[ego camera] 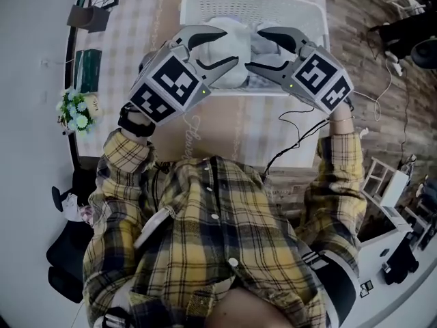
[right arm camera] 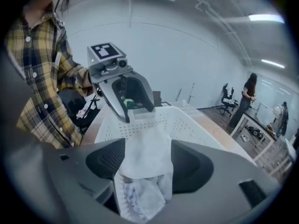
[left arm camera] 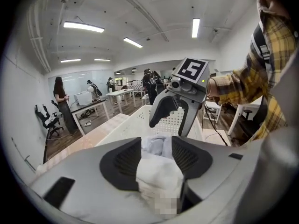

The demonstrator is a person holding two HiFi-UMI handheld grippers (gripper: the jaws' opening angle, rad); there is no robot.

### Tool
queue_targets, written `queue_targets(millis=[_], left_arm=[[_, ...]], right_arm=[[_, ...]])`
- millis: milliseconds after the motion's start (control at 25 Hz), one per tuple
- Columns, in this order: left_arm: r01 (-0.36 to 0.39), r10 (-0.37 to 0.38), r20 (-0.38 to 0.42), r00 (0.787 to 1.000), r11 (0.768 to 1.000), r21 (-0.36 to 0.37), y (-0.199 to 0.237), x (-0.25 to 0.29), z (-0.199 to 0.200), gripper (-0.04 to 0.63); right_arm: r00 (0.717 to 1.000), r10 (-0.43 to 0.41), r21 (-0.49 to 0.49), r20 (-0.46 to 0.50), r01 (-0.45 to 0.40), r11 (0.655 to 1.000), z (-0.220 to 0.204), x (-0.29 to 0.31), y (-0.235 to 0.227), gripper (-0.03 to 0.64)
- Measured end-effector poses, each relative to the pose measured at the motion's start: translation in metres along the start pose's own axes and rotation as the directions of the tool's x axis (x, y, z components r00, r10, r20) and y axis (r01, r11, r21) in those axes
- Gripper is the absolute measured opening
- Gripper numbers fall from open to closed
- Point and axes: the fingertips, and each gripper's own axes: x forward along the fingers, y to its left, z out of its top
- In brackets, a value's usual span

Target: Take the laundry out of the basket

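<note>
White laundry (ego camera: 229, 27) heaped in basket (ego camera: 198, 5); left claw (ego camera: 231, 48), right claw (ego camera: 254, 50) both released over it. Best: sink deeper, clench thick fold, lift clear.

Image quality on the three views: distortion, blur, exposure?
Head view: strong fisheye, basket sharp, lighting even. Left gripper view: dark vignetted corners, ceiling lights blown out, mosaic patch low centre. Right gripper view: near jaws soft, laundry bright with little detail.

We see a table (ego camera: 232, 135) under a pale checked cloth in the upper middle of the frame. A white basket (ego camera: 252, 2) (perforated walls) stands at top centre, and a dark green flat item (ego camera: 89, 68) lies at its left edge.
</note>
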Motion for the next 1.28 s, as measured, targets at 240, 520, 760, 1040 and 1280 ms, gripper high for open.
queue_targets(millis=[240,520,760,1040,1280], left_arm=[[0.046,-0.039,-0.106,0.994,0.997,0.06,0.005,0.023,-0.013,0.278],[0.187,-0.106,-0.342,0.934,0.959,0.213,0.009,0.054,-0.046,0.377],[0.351,-0.2,-0.494,0.846,0.907,0.234,-0.002,0.069,-0.075,0.405],[0.479,-0.269,-0.613,0.743,0.853,0.207,-0.007,0.077,-0.092,0.465],[0.585,-0.295,-0.748,0.594,0.797,0.151,-0.013,0.083,-0.112,0.486]], right_arm=[[0.99,0.094,-0.066,-0.105,-0.102,0.993,-0.02,0.023,0.001,0.36],[0.967,0.144,-0.101,-0.209,-0.167,0.981,-0.05,0.055,-0.006,0.396],[0.949,0.185,-0.099,-0.254,-0.216,0.971,-0.067,0.076,0.0,0.405],[0.94,0.199,-0.116,-0.279,-0.238,0.964,-0.083,0.096,-0.002,0.407],[0.932,0.211,-0.137,-0.294,-0.26,0.956,-0.091,0.106,0.0,0.405]])
